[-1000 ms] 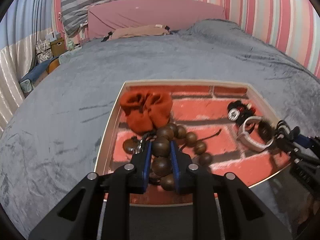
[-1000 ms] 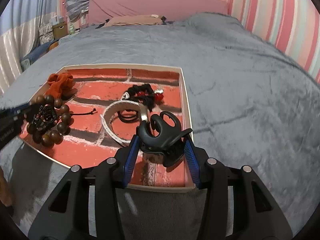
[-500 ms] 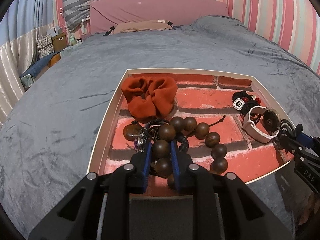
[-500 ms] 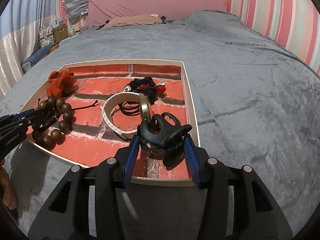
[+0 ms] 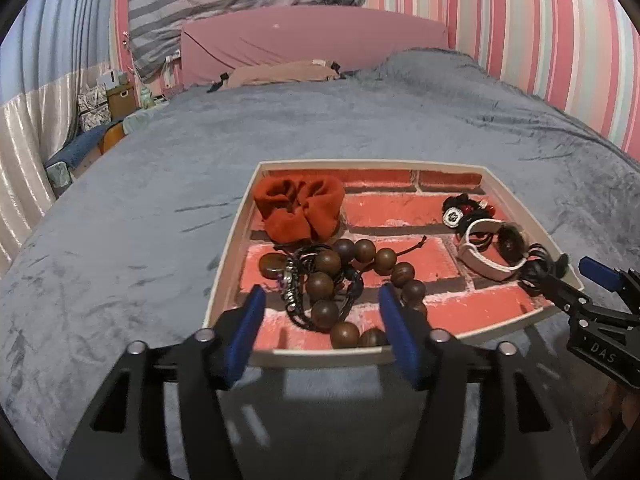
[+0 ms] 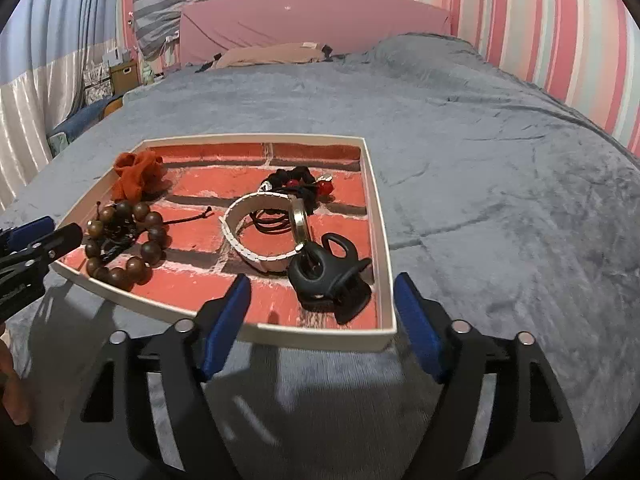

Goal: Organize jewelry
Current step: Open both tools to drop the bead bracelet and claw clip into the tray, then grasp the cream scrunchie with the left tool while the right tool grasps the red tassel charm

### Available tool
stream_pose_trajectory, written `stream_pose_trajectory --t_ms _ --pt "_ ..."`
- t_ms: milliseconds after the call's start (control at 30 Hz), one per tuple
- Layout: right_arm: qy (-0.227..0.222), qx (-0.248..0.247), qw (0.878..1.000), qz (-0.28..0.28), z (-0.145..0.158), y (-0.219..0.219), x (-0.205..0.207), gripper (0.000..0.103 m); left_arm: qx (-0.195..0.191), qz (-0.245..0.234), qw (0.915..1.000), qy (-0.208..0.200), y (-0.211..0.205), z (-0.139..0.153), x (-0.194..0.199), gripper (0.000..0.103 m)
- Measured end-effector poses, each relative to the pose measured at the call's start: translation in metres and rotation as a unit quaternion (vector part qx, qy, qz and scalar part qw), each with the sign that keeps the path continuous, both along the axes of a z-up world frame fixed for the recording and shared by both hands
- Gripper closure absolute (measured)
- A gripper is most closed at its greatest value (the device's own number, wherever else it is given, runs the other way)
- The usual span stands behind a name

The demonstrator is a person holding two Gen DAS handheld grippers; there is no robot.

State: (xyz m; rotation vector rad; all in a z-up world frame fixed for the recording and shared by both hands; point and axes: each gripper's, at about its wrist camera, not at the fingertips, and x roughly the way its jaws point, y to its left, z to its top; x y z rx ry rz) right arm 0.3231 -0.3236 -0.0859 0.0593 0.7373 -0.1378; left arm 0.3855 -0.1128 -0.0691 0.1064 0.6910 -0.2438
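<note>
A white-rimmed tray (image 5: 248, 216) (image 6: 380, 248) with a red brick-print floor lies on the grey bed. In it are a wooden bead bracelet (image 5: 332, 280) (image 6: 120, 240) with a dark cord bracelet, an orange scrunchie (image 5: 300, 208) (image 6: 136, 172), a white-strap watch (image 5: 492, 248) (image 6: 256, 232), black hair ties with red beads (image 5: 464, 208) (image 6: 296, 184) and a black claw clip (image 6: 324, 276). My left gripper (image 5: 320, 332) is open and empty just before the beads. My right gripper (image 6: 320, 320) is open and empty before the claw clip.
The grey blanket (image 5: 360, 120) covers the bed all round the tray. A pink headboard (image 5: 312, 40) and a beige item (image 5: 280, 72) are at the far end. Boxes and clutter (image 5: 108, 100) stand by the far left. Each gripper shows at the other view's edge.
Both grippers opened and pulled back. The left let go of the bead bracelet and the right let go of the claw clip; both now lie in the tray.
</note>
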Motion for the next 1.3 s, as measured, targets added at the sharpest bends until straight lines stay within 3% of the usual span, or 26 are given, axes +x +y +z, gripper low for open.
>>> stream_pose_trajectory --t_ms 333,667,800,1167,1300 --pt "0.001 -0.013 1.000 0.007 0.006 0.023 -0.047 0.027 0.000 0.003 1.0000 -0.004 0.028 0.008 -0.056 0.041" --pt "0.013 0.013 1.000 0.003 0.011 0.046 -0.096 0.027 -0.011 0.016 0.9998 -0.008 0.077 0.022 -0.118 0.041" --pt "0.023 0.019 1.000 0.001 0.007 0.057 -0.109 0.027 -0.017 0.033 0.9993 -0.007 0.105 0.021 -0.139 0.030" --pt "0.050 -0.004 0.999 0.006 -0.015 0.083 -0.121 0.027 -0.005 0.063 0.9978 0.020 0.160 -0.013 -0.158 0.030" --pt "0.056 -0.011 0.998 0.009 -0.020 0.087 -0.116 0.027 -0.021 0.065 0.9961 0.056 0.170 -0.031 -0.146 0.030"
